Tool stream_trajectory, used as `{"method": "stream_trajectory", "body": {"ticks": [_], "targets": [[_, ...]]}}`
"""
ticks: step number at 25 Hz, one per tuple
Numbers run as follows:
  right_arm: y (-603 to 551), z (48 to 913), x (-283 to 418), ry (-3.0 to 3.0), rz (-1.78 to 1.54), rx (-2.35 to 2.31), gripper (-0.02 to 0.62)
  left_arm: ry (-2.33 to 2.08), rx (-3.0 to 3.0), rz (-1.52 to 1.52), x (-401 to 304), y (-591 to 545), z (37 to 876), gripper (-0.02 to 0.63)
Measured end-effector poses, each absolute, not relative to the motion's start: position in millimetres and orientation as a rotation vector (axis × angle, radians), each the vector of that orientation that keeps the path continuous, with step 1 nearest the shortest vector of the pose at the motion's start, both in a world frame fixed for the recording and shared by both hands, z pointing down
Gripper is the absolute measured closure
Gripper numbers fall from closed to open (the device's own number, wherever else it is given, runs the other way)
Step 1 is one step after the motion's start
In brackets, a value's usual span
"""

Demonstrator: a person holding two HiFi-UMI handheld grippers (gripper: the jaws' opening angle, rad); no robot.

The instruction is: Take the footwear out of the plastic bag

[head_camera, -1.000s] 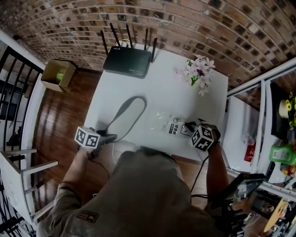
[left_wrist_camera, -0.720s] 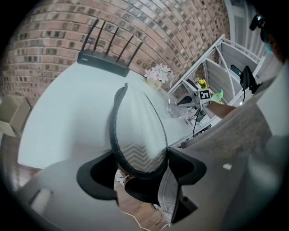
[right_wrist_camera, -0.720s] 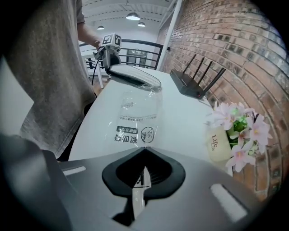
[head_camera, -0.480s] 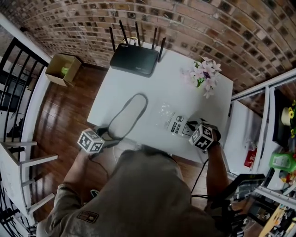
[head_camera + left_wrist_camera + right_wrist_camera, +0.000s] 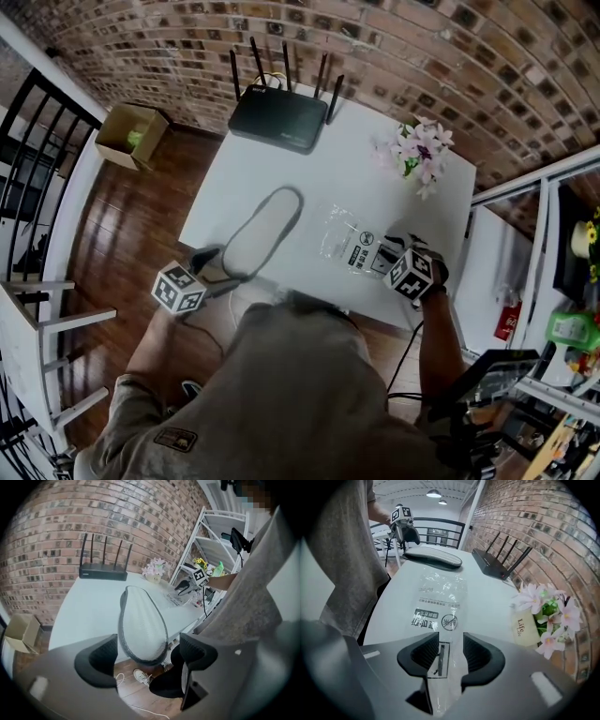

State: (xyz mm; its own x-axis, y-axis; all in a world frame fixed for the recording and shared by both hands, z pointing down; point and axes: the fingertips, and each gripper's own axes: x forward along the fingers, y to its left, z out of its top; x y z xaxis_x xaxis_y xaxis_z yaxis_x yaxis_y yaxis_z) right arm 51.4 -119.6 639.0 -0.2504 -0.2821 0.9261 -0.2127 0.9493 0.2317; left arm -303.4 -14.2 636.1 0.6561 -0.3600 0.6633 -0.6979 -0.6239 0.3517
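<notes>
At lower left of the head view, the left tool (image 5: pixel 216 266) has just been spreading wide around the footwear (image 5: pixel 262 228), which lies on the table (image 5: pixel 281 155) outside the plastic bag (image 5: pixel 343 240). Its near end seems to overhang the edge (a nudge could tip it off). The right tool (image 5: pixel 451 654), its jaws also just opening, straddles the limp bag's end, which might cling and drag.

White table (image 5: pixel 328 169) stands against the brick wall (image 5: pixel 450 56). Dark wooden floor (image 5: pixel 122 234) lies left, with a black railing (image 5: pixel 68 97); white shelving (image 5: pixel 534 173) stands right.
</notes>
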Motion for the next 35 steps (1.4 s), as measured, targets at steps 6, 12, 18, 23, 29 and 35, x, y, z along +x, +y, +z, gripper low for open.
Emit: {"method": "stream_trajectory", "body": {"ticks": [6, 12, 18, 23, 29, 35], "targets": [[-130, 617, 46, -1.879, -0.117, 0.474, 0.410, -0.855, 2.403, 0.651, -312, -18, 605, 0.209], [-138, 581, 42, -1.982, -0.125, 0.690, 0.428, -0.916, 2.552, 0.516, -298, -39, 567, 0.210], [-127, 554, 45, -2.062, -0.166, 0.807, 0.474, -0.983, 2.617, 0.342, -266, -48, 532, 0.224], [-96, 537, 51, -2.125, -0.229, 0.827, 0.509, -1.050, 2.648, 0.221, -225, -34, 504, 0.335], [-44, 509, 62, -2.276, -0.202, 0.904, 0.552, -1.084, 2.663, 0.063, -159, -6, 474, 0.492], [23, 485, 64, -2.449, -0.130, 0.931, 0.580, -1.101, 2.698, 0.049, -95, 41, 464, 0.574]]}}
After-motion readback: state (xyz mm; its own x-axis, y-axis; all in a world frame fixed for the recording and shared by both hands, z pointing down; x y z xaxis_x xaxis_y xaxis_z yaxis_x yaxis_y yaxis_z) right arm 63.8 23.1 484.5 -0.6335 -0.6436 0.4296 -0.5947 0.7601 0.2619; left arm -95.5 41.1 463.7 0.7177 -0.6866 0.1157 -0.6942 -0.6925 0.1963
